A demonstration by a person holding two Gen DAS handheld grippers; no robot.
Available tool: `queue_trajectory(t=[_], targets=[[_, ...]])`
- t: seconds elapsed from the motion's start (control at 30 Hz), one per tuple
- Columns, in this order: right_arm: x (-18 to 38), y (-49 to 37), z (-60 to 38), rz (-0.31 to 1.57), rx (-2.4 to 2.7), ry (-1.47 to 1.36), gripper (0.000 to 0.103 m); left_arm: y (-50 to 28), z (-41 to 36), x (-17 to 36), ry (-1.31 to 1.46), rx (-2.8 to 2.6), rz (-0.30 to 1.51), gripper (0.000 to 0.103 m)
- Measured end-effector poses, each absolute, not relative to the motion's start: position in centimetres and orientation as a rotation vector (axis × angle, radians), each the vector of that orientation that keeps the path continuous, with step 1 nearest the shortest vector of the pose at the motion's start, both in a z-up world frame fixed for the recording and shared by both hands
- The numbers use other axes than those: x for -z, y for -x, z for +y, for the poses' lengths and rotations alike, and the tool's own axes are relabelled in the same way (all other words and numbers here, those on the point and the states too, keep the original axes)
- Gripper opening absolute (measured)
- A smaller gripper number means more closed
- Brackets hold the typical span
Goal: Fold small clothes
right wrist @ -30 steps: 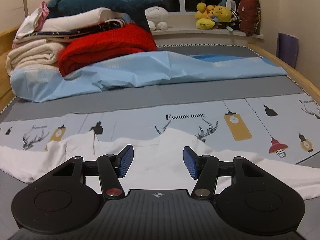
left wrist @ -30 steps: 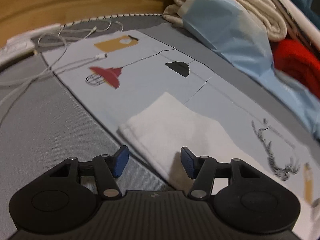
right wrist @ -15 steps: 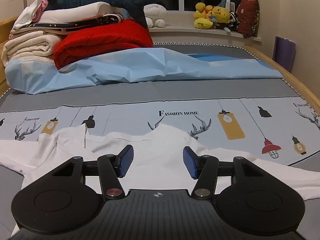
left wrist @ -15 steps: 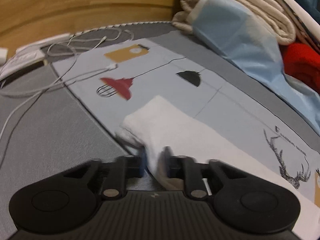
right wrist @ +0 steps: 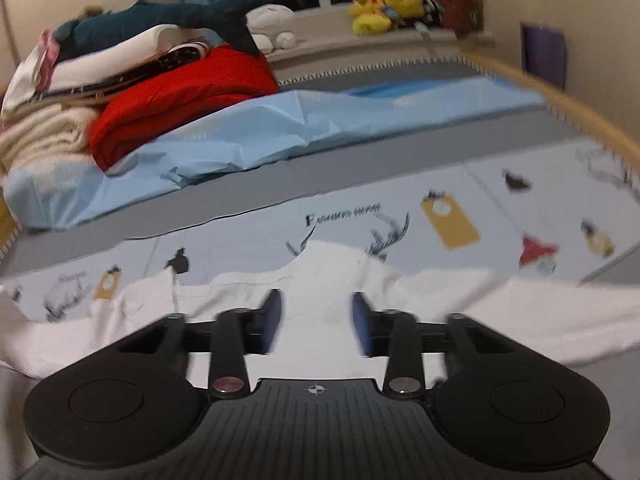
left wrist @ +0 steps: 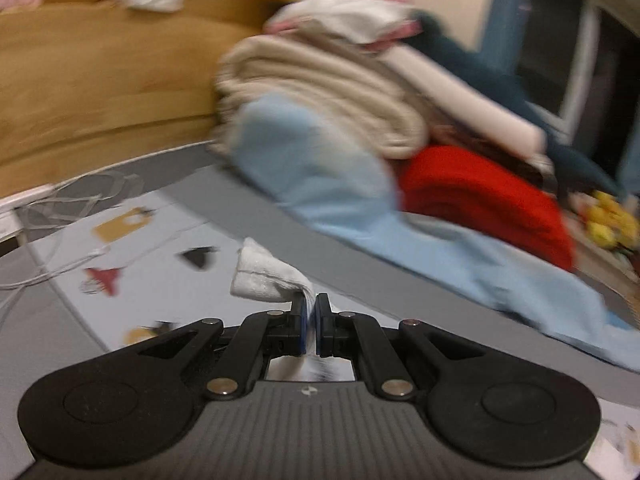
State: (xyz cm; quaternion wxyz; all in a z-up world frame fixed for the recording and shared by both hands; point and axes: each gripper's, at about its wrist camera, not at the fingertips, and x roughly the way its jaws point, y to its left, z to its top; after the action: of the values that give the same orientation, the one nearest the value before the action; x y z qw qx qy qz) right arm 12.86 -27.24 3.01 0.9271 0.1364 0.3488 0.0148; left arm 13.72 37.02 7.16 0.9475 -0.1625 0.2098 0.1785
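Note:
A white garment [right wrist: 332, 268] lies spread across the printed grey-blue sheet [right wrist: 248, 236] on the bed. Over its middle, my right gripper [right wrist: 316, 316] has its jaws closing, with white cloth between and beneath the blue pads [right wrist: 270, 316]; they stand apart from each other. My left gripper [left wrist: 311, 306] is shut on the garment's sleeve end [left wrist: 264, 276], which hangs lifted above the sheet [left wrist: 168, 296] as a bunched white fold. The rest of the garment is hidden in the left wrist view.
A pile of folded blankets [left wrist: 320, 80], a red blanket [right wrist: 180, 104] and a light blue cover [right wrist: 304, 128] lie along the back. White cables [left wrist: 60, 208] sit by the wooden headboard [left wrist: 100, 92]. Plush toys [right wrist: 384, 4] line the window sill.
The left gripper shut on the sleeve end and lifted it up off the sheet, swinging toward the blanket pile. The right gripper's fingers have come closer together over the garment.

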Motion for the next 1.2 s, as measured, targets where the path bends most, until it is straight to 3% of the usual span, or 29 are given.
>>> queue_trajectory(t=[0.1,0.37,0.53,0.67,0.83,1.0,1.2], targets=[[-2.8,-12.5,-27.5,0.733,-0.041,-0.329,0.014,-12.8,30.9,-8.6,0.317,-0.257,0.443,0.004],[-2.3,-11.4,-29.9,0.769,-0.023,-0.412,0.015,-12.2,10.5,-7.5,0.291,0.132,0.527,0.004],[-1.2,-12.0,-31.3,0.826,-0.028,-0.487,0.016,-13.0,1.6,-4.9,0.296,0.377,0.741,0.012],[-0.7,-12.6,-31.2,0.848,-0.038,-0.502,0.016,-14.1,4.8,-7.6,0.329,0.306,0.658,0.013],[1.4,-13.9,-29.4,0.9,-0.065,-0.48,0.016,-15.1,9.9,-7.4,0.174,0.063,0.584,0.013],[5.7,-16.3,-26.2,1.016,-0.103,-0.494,0.018,-17.7,16.3,-3.7,0.281,-0.151,0.715,0.013],[9.6,-19.3,-22.8,1.09,-0.081,-0.384,0.038,-19.4,19.6,-3.6,0.305,-0.215,0.685,0.013]])
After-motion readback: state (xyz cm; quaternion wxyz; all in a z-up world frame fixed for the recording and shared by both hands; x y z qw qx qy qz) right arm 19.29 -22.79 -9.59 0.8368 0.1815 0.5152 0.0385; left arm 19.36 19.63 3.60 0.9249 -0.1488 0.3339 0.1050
